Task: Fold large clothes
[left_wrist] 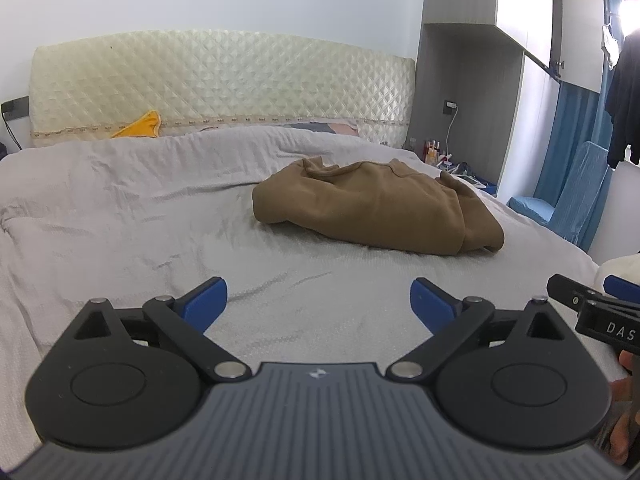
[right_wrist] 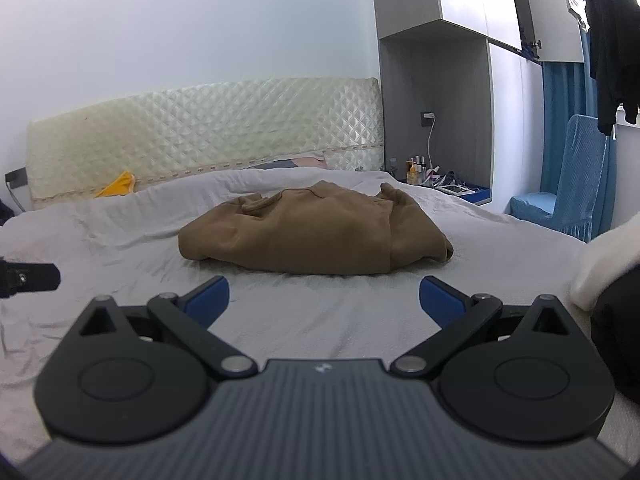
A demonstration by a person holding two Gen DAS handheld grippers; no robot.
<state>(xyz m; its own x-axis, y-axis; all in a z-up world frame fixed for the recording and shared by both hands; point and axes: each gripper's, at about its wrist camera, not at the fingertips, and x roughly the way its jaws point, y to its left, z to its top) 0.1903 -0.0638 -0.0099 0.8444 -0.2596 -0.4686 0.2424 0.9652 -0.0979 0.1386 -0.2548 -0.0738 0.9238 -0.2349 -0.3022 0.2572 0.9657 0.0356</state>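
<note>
Nearest in the left wrist view, the left gripper (left_wrist: 319,300) hangs over the bed with its blue-padded fingers (left_wrist: 204,300) spread wide and nothing between them. At the right edge of that view the tip of the right gripper (left_wrist: 592,308) shows just beside it, with part of a hand (left_wrist: 622,412) behind. In the right wrist view the right gripper (right_wrist: 324,300) is likewise spread wide and empty, its blue pads apart above bare sheet.

Under both lies the grey bedsheet (left_wrist: 120,208), wrinkled, covering the bed. Beyond the fingertips, apart from either gripper, the brown garment (left_wrist: 376,208) lies in a rumpled, partly folded heap on the sheet, right of centre in the left view and about central (right_wrist: 316,236) in the right view.

Further off, a yellow cloth (left_wrist: 140,125) pokes up at the head of the bed on the left, against the quilted cream headboard (left_wrist: 220,80). To the far right stand a grey wardrobe (right_wrist: 436,80), small bottles (right_wrist: 416,170) on a low stand, a blue-covered chair (right_wrist: 568,184) and dark clothes (right_wrist: 612,40) hanging by the window.
</note>
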